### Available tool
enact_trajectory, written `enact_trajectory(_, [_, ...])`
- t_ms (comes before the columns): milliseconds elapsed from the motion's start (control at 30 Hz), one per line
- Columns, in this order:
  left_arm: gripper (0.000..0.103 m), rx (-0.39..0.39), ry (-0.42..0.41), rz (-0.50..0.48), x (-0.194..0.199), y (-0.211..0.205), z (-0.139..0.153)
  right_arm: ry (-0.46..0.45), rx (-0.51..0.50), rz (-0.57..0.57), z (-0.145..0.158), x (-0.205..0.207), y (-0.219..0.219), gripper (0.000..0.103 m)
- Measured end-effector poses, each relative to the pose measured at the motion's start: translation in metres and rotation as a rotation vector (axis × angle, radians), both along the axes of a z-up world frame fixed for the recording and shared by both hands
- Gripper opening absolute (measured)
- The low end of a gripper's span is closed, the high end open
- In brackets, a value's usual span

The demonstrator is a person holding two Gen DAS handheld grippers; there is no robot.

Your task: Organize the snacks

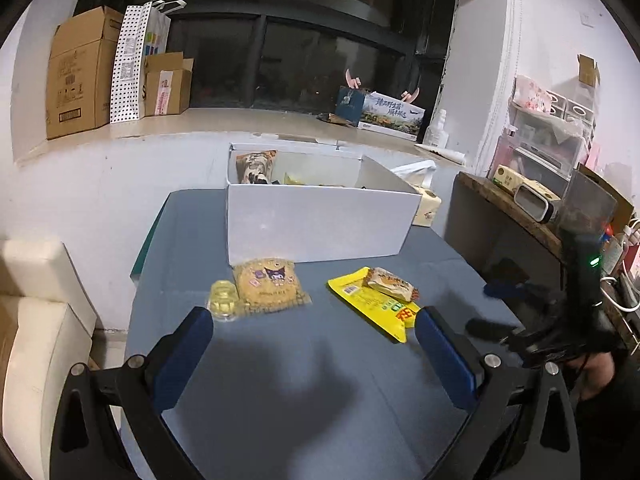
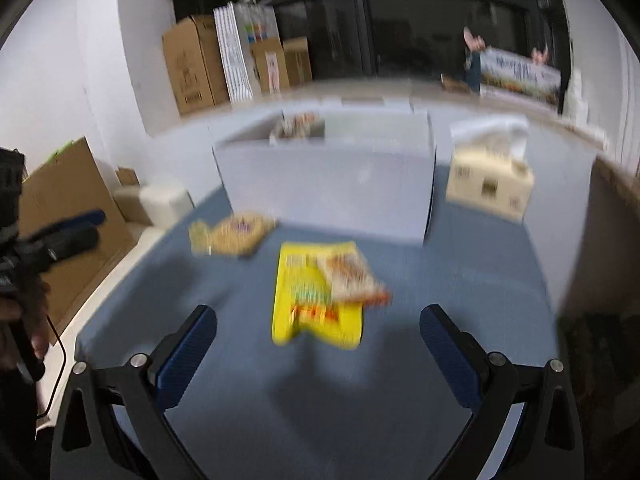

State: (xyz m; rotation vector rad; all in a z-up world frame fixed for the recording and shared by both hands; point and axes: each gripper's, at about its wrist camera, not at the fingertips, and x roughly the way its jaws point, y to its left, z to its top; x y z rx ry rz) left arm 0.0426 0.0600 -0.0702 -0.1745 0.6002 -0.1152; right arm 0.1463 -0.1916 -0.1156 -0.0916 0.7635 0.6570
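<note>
Blue-grey cloth table (image 1: 304, 392) carries a white cardboard box (image 1: 320, 224) far ahead of both spread, empty jaws. Nearer the left gripper (image 1: 314, 332): tan cookie bag (image 1: 270, 286), flat yellow packet (image 1: 376, 304), small orange wrapper (image 1: 394, 284); right gripper (image 2: 318, 334).

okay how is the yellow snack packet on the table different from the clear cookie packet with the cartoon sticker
The flat yellow foil snack packet carries a small orange-and-white wrapped bar on top; the clear cookie packet carries nothing. The yellow one is opaque, the cookie one see-through. Both lie on the blue table before the white box.
</note>
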Motion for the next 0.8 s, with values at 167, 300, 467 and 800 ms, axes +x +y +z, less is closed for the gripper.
enact_trajectory(167, [0.103,-0.013,0.005,-0.022,0.001,-0.005,0.0,0.057,-0.017,0.006,-0.015,0.015,0.009,0.103])
enact_trajectory(300, [0.103,-0.023,0.015,-0.024,0.003,-0.007,-0.002,0.09,-0.009,0.014,-0.022,0.043,0.023,0.103])
enact_trajectory(467, [0.103,-0.019,0.025,-0.019,0.003,-0.007,-0.005,0.143,-0.034,-0.015,-0.042,0.095,0.043,0.103])
enact_trajectory(800, [0.103,-0.037,0.046,-0.002,0.003,0.0,-0.013,0.19,-0.041,-0.017,-0.062,0.118,0.05,0.052])
